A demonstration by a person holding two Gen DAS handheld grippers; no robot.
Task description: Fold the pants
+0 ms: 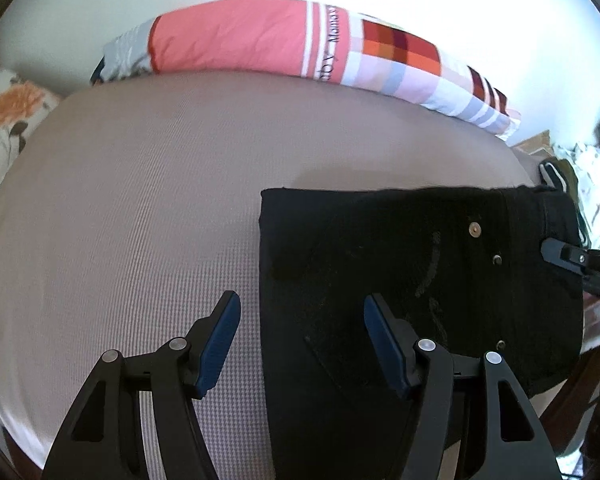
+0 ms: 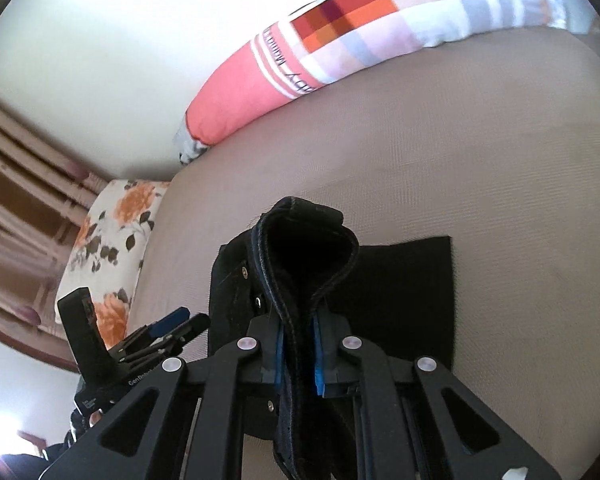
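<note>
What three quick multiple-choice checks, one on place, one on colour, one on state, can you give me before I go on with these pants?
1. Where do the pants lie?
A. on the bed
B. on the floor
C. on the floral pillow

2. What colour are the pants?
A. pink
B. black
C. white

3. How do the two tools stand?
A. both open
B. left shut, right open
C. left open, right shut on the pants

Answers:
1 A: the pants lie flat on the beige bed, apart from the floral pillow.
2 B: the cloth is black in both views.
3 C: the left tool has its pads wide apart and holds nothing, while the right tool pinches the raised waistband.
</note>
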